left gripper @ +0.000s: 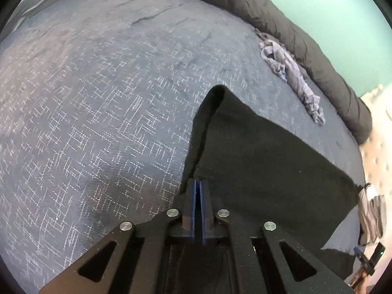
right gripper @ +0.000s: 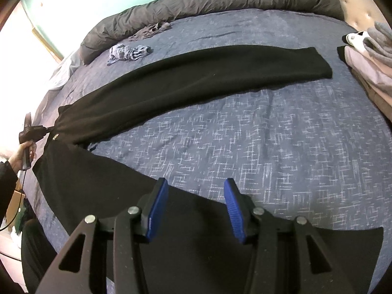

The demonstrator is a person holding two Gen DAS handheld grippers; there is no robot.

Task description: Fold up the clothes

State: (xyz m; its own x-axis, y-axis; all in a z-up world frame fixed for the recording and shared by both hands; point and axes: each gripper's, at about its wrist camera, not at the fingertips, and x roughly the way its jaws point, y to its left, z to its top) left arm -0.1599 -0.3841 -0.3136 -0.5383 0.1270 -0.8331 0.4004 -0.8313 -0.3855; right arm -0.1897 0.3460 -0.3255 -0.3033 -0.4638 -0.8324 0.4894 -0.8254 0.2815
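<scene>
On the blue bedspread [right gripper: 269, 134], left gripper [left gripper: 198, 183] pinches the black garment [right gripper: 196, 78]; right gripper [right gripper: 196, 196] hovers over it, unclenched.

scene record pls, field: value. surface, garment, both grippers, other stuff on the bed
surface: bed with blue patterned cover
garment: black garment, long, partly spread across the bed, one part running toward the far right
left gripper: shut on an edge of the black garment, cloth lifted into a peak
right gripper: open, over the near part of the garment, nothing pinched
other clothes: crumpled grey-blue cloth near the rolled grey duvet; stack of clothes at the right edge
fold: not yet made
</scene>
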